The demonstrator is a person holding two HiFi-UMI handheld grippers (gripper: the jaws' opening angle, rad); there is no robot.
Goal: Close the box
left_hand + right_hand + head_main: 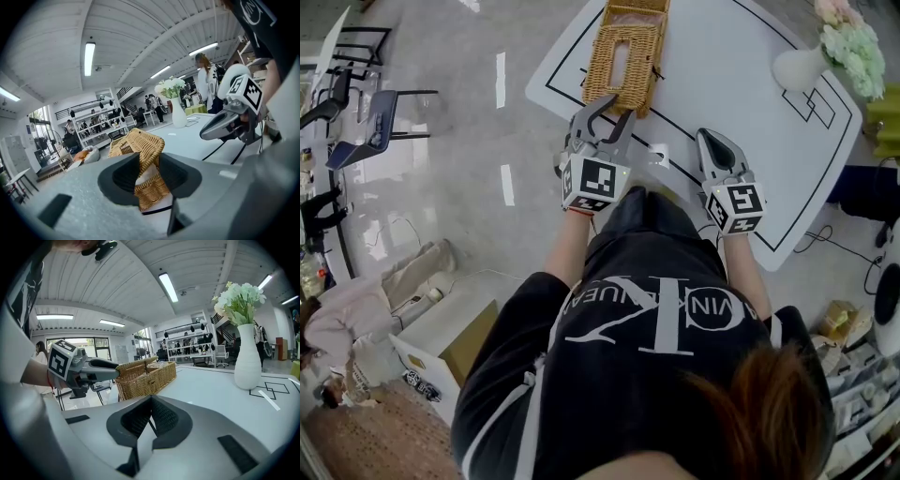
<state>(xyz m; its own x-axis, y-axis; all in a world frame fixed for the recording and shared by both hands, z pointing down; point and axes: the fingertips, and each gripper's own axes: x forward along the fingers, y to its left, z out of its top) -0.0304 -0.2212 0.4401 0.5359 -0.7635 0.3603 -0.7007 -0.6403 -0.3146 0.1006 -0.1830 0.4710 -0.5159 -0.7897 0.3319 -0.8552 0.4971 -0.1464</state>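
Note:
A long wicker box [626, 52] lies on the white table [722, 66], its near end toward me. My left gripper [619, 106] is at that near end with its jaws apart. In the left gripper view the box's woven lid [140, 145] is tilted up and its edge sits in the gap between the pads of the left gripper [150, 171]. I cannot see the pads pressing on it. My right gripper [705, 136] hovers over the table's near edge, right of the box, shut and empty. From the right gripper [149, 413] the box [145, 378] shows with the left gripper's tips [117, 372] at its rim.
A white vase [802, 67] of pale flowers stands at the table's far right. Black lines run across the tabletop. On the floor at left are chairs [380, 122] and a low white box [455, 333]. Shelves and people fill the background.

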